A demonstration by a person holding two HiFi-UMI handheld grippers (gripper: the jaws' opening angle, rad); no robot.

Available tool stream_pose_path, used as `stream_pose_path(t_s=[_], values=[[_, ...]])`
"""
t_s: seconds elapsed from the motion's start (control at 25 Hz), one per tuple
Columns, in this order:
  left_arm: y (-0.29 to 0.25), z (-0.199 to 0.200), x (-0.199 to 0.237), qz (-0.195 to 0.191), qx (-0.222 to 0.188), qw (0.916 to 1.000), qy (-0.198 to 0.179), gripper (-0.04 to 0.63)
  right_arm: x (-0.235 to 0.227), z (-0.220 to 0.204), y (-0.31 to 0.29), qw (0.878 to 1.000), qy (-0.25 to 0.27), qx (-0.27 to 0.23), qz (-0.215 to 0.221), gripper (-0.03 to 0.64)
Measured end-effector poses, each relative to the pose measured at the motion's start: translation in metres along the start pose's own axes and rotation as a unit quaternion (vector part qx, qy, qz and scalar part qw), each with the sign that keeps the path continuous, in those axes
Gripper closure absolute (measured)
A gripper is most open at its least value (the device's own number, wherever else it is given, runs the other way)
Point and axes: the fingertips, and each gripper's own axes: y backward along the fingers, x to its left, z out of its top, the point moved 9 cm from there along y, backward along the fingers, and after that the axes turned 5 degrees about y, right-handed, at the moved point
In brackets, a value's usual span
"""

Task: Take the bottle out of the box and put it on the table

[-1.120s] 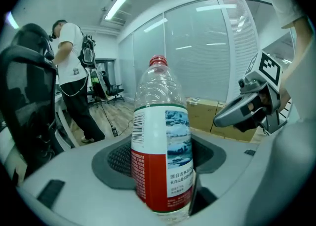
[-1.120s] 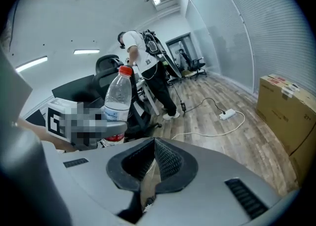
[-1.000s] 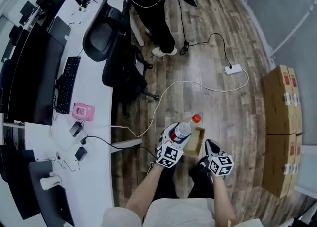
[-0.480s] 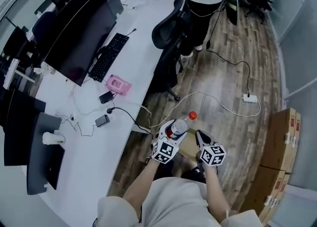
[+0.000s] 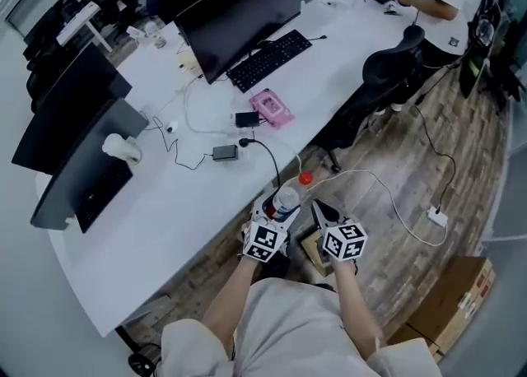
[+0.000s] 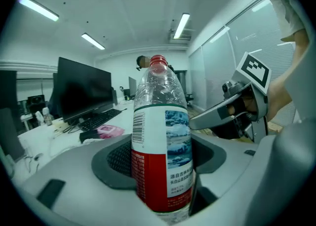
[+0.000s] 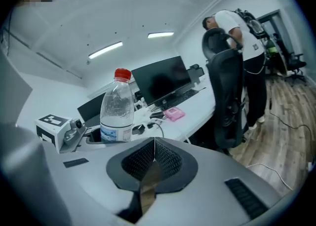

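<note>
Your left gripper (image 5: 274,212) is clamped on the bottle (image 6: 160,136), held upright and clear of the box (image 5: 314,250) on the floor; right gripper (image 7: 149,163) pinched together, holding nothing; extraction looks done; remaining: set it on the white table (image 5: 165,211) just beside you.

White table (image 5: 185,215); on it black monitors (image 5: 239,11), a keyboard (image 5: 269,58), a pink box (image 5: 272,109), cabled adapters (image 5: 225,152)

Left gripper (image 5: 277,210) clamps bottle (image 5: 287,197); right gripper (image 5: 320,210) jaws together.
</note>
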Motion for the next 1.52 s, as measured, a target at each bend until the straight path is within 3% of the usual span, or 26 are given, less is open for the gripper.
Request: stream_pose_path(t_s=[0.28,0.52,0.76,1.0,1.52], values=[[0.077,-0.020,0.066,0.120,-0.015,0.9915,0.047,0.278,0.069,0.013,-0.076,0.991,0.062,0.052,0.109,0.577],[0.127,-0.053,0.118,0.179,-0.022,0.9810,0.072,0.278,0.122,0.024,-0.152,0.975,0.106,0.082,0.178,0.577],[0.157,-0.082,0.157,0.197,-0.030,0.9755,0.093,0.278,0.186,0.038,-0.227,0.952,0.154,0.098,0.247,0.577],[0.171,-0.094,0.187,0.198,-0.052,0.9725,0.111,0.278,0.231,0.035,-0.275,0.934,0.183,0.119,0.284,0.577],[0.184,-0.128,0.219,0.228,-0.031,0.9640,0.133,0.278,0.281,0.028,-0.291,0.908,0.235,0.110,0.329,0.577]])
